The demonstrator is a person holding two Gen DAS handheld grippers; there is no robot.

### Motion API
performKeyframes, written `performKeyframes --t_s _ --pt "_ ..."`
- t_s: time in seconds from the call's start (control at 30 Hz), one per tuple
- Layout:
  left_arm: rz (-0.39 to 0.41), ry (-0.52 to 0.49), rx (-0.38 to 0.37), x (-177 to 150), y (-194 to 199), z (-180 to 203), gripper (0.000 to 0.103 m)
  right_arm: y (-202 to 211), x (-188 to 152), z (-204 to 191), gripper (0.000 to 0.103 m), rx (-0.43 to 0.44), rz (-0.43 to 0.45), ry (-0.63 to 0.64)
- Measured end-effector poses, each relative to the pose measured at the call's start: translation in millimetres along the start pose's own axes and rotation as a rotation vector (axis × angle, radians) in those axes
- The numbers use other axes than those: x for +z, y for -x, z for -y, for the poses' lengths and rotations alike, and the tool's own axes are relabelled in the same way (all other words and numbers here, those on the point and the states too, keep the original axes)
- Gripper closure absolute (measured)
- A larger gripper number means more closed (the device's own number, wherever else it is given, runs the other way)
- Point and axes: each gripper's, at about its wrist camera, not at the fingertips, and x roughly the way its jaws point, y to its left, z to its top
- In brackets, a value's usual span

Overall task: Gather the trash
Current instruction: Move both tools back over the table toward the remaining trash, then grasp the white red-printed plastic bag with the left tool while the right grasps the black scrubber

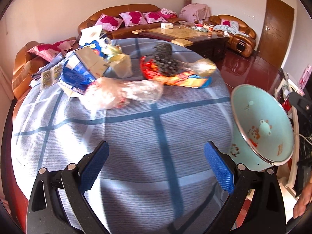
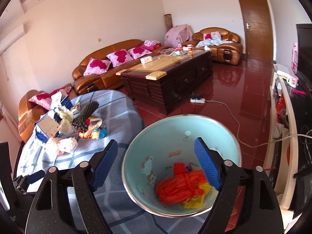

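Note:
A pile of trash lies at the far side of the table with the blue checked cloth [image 1: 136,136]: a crumpled clear plastic bag [image 1: 124,93], an orange-red wrapper [image 1: 175,78], dark foam netting [image 1: 165,60] and blue-and-white boxes [image 1: 81,72]. My left gripper [image 1: 157,146] hovers open over bare cloth, short of the pile. A teal basin [image 1: 261,124] sits off the table's right edge. In the right wrist view the basin [image 2: 148,148] holds an orange string bundle [image 2: 175,187] and a yellow wrapper [image 2: 195,200]. My right gripper [image 2: 156,142] hangs open above it, gripping nothing.
A dark coffee table [image 2: 165,74] and brown sofas [image 2: 109,72] stand beyond. A power strip [image 2: 198,100] with its cable lies on the red floor. A shelf unit [image 2: 282,117] lines the right side. A hand [image 1: 302,200] shows at the lower right.

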Motion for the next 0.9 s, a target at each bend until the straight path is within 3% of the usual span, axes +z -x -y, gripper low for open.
performKeyframes --t_s 0.33,0.43,0.63,0.87,0.9 --pt "0.034 0.115 0.024 10.6 -4.8 -62.9 0.009 -5.5 -8.4 -33.3 0.031 0.066 -0.035 0.065" --pt "0.052 0.136 0.022 20.7 -8.8 -76.8 0.014 -10.9 -10.9 -39.5 0.033 0.081 -0.054 0.068" --pt "0.057 0.155 0.009 42.3 -24.8 -87.3 0.018 -19.3 -12.1 -50.3 0.035 0.103 -0.073 0.077" --pt "0.012 0.136 -0.020 60.2 -55.5 -83.3 0.018 -30.3 -6.8 -64.9 0.035 0.121 -0.083 0.067" --pt "-0.001 0.147 -0.026 61.2 -60.2 -84.2 0.022 -31.4 -5.6 -67.0 0.035 0.123 -0.084 0.066"
